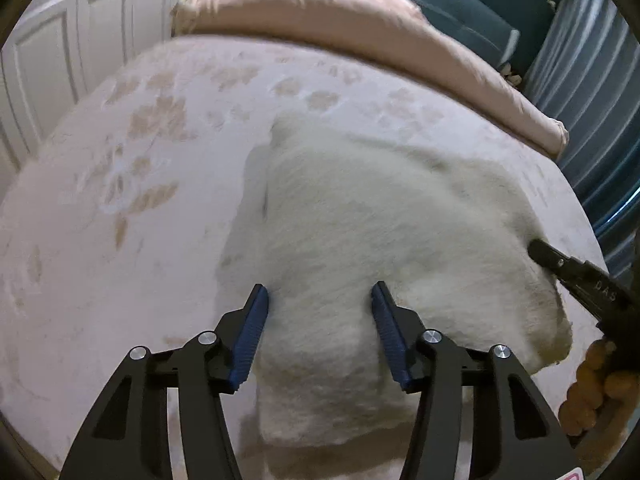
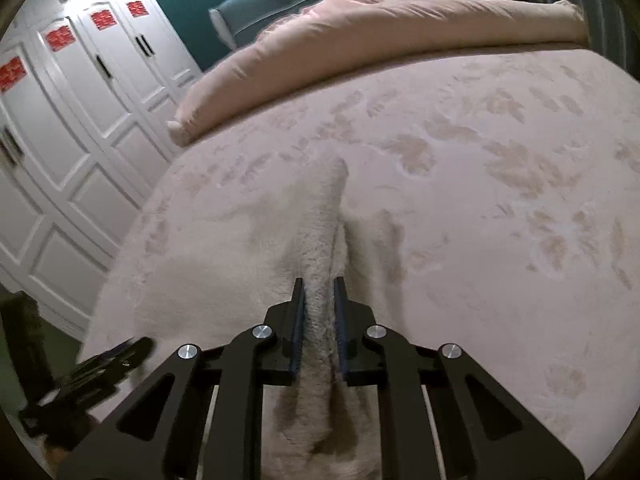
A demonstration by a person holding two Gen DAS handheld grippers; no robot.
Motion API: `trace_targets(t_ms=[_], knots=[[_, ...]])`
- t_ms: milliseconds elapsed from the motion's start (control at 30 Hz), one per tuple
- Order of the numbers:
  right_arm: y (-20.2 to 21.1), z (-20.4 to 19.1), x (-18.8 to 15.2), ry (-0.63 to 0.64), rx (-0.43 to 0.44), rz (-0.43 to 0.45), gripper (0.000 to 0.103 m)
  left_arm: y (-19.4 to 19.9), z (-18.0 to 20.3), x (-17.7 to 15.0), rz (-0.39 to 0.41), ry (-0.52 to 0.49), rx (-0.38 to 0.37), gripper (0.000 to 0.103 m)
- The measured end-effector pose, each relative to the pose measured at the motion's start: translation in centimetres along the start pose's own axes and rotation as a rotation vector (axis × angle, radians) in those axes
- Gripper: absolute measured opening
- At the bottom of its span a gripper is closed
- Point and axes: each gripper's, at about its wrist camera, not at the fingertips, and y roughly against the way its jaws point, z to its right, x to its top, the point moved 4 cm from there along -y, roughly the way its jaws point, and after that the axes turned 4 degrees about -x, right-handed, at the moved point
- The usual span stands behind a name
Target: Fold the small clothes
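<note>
A fluffy cream garment lies spread on the pale pink bedspread, which carries a faint leaf pattern, and both grippers are at its near edge. The left gripper hangs over the fleece with its blue-padded fingers spread wide apart; a bulge of the cloth sits between them, but the pads do not pinch it. Off to its right, the tip of the right gripper meets the garment's far edge. From the right wrist view, the right gripper has its fingers drawn close together on a raised ridge of the cream garment, which runs away from the jaws in a narrow fold toward the middle of the bedspread. The left gripper shows low on the left of that view, blurred, just beside the cloth. A rolled pink duvet lies across the far end of the bed, with white wardrobe doors beyond on the left.
</note>
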Motion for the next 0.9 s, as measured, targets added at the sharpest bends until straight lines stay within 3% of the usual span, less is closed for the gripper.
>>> trace_targets(t_ms=[67,133,267,367,467,633,767,900], knots=[[-3.2,1.2,-1.8,-0.009,-0.051,-0.089,0.014,-0.6,-0.7,-0.5,-0.017,0.037,-0.024,0.058],[-3.4,1.5,-1.8,-0.031,-0.04,-0.088,0.016,-0.7,-0.6,-0.6,-0.011,0.042,-0.011,0.059],[1.9,0.5,-0.1,-0.055,0.014,-0.027,0.017,1.5,0.3,-0.7,0.012,0.042,0.007,0.056],[6.1,-0.8,-1.0,0.021,0.032,0.005,0.016,3.9,1.1,-1.0,0.041,0.032,-0.013,0.054],[7.9,-2.4,-3.2,0.098,0.048,-0.028,0.012,5.2,2.2,-2.5,0.037,0.006,-0.012,0.054],[4.6,-1.4,-6.6,0.16,-0.099,-0.125,0.001,2.3,0.9,-4.7,-0.049,0.022,0.097,0.056],[2.1,1.9,-8.6,0.09,-0.141,-0.202,0.0,0.7,-0.9,-6.2,-0.087,0.066,0.095,0.061],[1.0,2.3,-10.1,0.1,-0.156,-0.24,0.0,0.0,-0.6,-6.7,-0.064,0.015,0.141,0.064]])
